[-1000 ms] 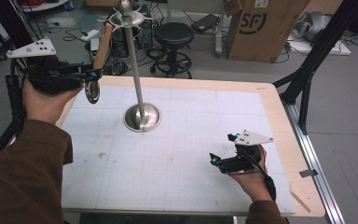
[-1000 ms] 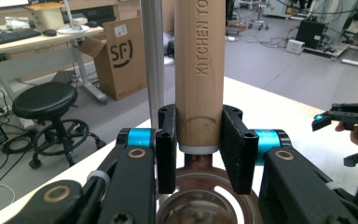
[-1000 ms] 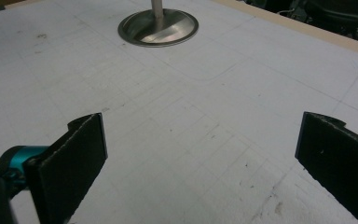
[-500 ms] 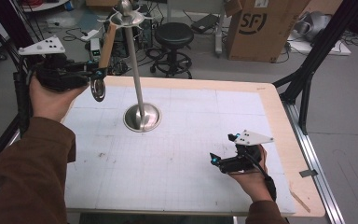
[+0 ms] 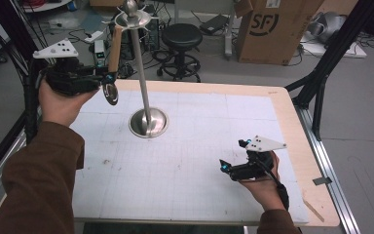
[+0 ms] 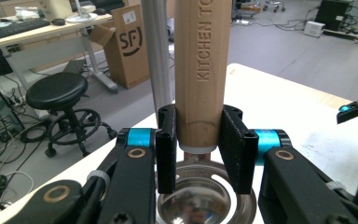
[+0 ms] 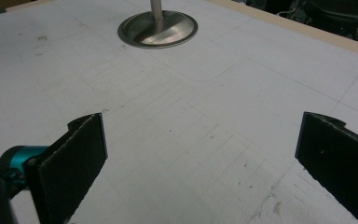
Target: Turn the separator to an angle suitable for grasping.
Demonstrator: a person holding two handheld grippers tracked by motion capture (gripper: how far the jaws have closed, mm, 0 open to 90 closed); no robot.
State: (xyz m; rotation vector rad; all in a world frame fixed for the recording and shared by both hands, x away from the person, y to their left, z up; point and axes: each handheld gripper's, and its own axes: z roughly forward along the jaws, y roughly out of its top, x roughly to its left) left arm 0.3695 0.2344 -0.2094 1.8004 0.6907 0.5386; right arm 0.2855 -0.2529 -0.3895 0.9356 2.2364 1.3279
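Left gripper view: jaws clamp wooden-handled steel ladle (image 6: 200,70); right gripper (image 5: 236,168) wide open, empty.

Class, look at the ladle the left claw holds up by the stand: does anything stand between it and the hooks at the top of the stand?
Nothing visible does. The left claw grips the ladle by its wooden handle, upright beside the stand. The handle's top is already close under the hook ring, with open air between; whether they touch is unclear.
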